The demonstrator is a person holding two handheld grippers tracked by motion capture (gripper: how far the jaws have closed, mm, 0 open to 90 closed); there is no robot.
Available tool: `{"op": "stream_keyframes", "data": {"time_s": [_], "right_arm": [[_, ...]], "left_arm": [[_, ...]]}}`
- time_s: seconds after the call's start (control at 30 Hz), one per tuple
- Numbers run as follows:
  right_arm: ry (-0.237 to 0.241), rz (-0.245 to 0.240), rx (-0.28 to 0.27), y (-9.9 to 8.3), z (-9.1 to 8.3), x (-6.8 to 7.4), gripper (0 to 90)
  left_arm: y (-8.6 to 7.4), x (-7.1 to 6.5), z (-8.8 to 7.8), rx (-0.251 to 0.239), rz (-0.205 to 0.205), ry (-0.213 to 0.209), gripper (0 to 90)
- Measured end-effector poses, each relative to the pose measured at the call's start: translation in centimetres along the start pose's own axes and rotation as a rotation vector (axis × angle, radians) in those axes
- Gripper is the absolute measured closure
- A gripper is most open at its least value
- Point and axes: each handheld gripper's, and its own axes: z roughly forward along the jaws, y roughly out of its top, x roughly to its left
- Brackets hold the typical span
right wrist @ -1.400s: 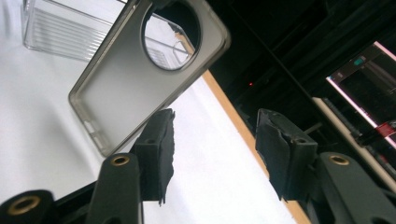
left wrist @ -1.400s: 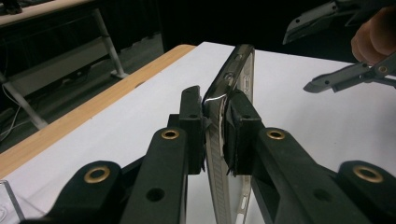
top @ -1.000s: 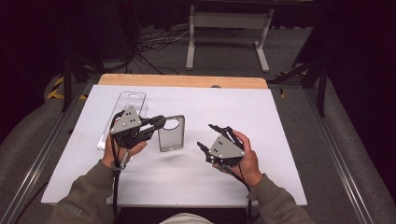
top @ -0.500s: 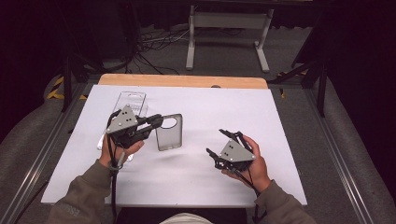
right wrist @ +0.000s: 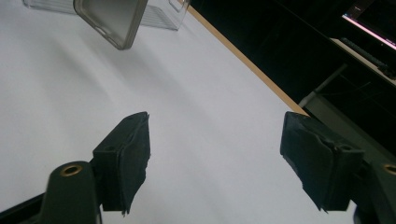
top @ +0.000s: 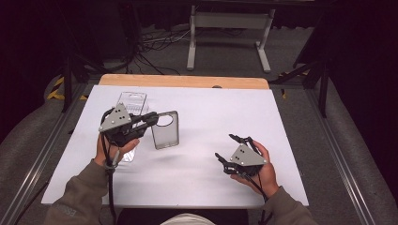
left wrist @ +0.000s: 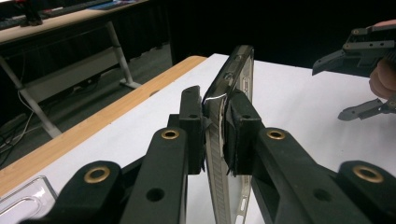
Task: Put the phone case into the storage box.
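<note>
High view overhead facing forward, gripper views close along jaws, all sharing the white table [top: 211, 117]

Left gripper [left wrist: 215, 135] jaws clamped on upright clear phone case [left wrist: 229, 88], white table [left wrist: 289, 93] below, right gripper [left wrist: 362, 74] far right.

Bare white tabletop [top: 206, 173] lay open between the two grippers and across the right half, while the clear plastic tray [top: 130, 104] at the left rear and the lifted phone case [top: 165, 132] beside it blocked that corner.
</note>
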Motion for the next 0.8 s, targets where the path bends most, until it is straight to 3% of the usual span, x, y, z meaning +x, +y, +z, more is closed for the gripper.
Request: {"op": "stream_keyframes", "data": {"time_s": [0.2, 0.8], "right_arm": [[-0.001, 0.026, 0.005, -0.9, -0.7, -0.3, 24.7], [-0.008, 0.037, 0.028, -1.9, -1.5, -0.4, 23.0]], "left_arm": [[0.2, 0.3, -0.6, -0.012, 0.001, 0.014, 79.4], [1.0, 1.6, -2.5, -0.037, 0.018, 0.060, 79.4]]}}
